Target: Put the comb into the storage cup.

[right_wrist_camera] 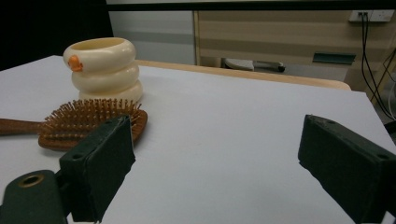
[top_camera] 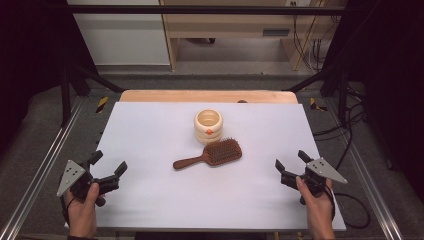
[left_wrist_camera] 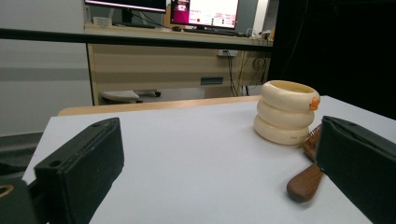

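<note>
Two claws sit low at the near edge of the white tabletop (top_camera: 150, 200), each held in a person's hand. Left claw (top_camera: 109, 168) is at the near-left corner w/ jaws spread wide, nothing between them; its grey three-cornered plate tilts outward. Right claw (top_camera: 291, 162) is at the near-right, jaws likewise spread apart and empty (both point in toward the tabletop's middle). Left hand (top_camera: 82, 212) and right hand (top_camera: 317, 210) come in from the bottom edge.

Farther in, approx. mid-tabletop, a brown wooden hairbrush (top_camera: 212, 154) lies flat, bristles up, handle pointing toward the near-left. In the left gripper view its handle end (left_wrist_camera: 306, 182) pokes out beside the right-hand jaw; the right gripper view shows the bristle pad (right_wrist_camera: 88, 119) clearly.

Just behind the brush head stands a cream ringed cup (top_camera: 208, 126), three stacked bulges w/ a small orange knob on its side, upright, open at top. Cup and brush look very close; touching or not, can't tell.

Beyond the white sheet, a strip of wooden edge (top_camera: 207, 96) shows, then floor and cabinets.
</note>
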Demonstrator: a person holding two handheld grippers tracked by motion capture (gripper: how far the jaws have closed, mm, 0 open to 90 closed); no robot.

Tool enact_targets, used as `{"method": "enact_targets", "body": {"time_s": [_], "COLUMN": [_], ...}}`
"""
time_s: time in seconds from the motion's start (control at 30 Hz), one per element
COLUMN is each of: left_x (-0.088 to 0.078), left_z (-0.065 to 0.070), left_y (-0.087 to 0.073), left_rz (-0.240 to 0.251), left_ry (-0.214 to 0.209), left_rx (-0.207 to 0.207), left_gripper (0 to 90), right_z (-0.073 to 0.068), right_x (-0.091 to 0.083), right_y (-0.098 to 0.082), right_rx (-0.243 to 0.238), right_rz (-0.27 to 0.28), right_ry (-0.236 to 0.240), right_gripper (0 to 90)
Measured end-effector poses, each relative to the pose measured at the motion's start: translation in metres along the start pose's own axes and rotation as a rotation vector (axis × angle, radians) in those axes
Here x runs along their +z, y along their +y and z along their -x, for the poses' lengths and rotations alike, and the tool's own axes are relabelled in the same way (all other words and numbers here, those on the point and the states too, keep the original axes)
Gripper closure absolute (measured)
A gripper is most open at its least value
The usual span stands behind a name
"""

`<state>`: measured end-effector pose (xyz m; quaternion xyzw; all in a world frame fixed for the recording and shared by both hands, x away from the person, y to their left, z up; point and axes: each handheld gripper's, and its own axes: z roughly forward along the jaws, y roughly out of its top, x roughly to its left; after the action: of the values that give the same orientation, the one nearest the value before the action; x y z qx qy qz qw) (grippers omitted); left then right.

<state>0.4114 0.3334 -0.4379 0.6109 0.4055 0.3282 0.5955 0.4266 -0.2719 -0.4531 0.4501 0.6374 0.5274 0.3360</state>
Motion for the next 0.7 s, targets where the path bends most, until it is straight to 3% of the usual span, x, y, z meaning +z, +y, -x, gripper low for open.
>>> {"method": "enact_targets", "body": {"time_s": [0.37,0.5,0.7], "left_x": [0.003,0.0034,0.0038], "left_z": [0.0011,0.0017,0.0018], "left_y": [0.0,-0.0001,-0.0003], "left_rz": [-0.011,-0.011,-0.013], "left_ry": [-0.013,-0.012,-0.011], "left_rx": [-0.016,-0.015,-0.015], "left_gripper": [1.3,1.3,1.4], "right_z": [0.0005,0.0,-0.001], "right_x": [0.0009,-0.0003,0.0003], "right_y": [0.0007,0.0017,0.0025], "right_rx": [0.018,0.01,0.036], "right_rz": [-0.01,-0.019,-0.037], "right_ry": [-0.018,-0.038,-0.038], "right_gripper": [6.9,10.2,12.5]}}
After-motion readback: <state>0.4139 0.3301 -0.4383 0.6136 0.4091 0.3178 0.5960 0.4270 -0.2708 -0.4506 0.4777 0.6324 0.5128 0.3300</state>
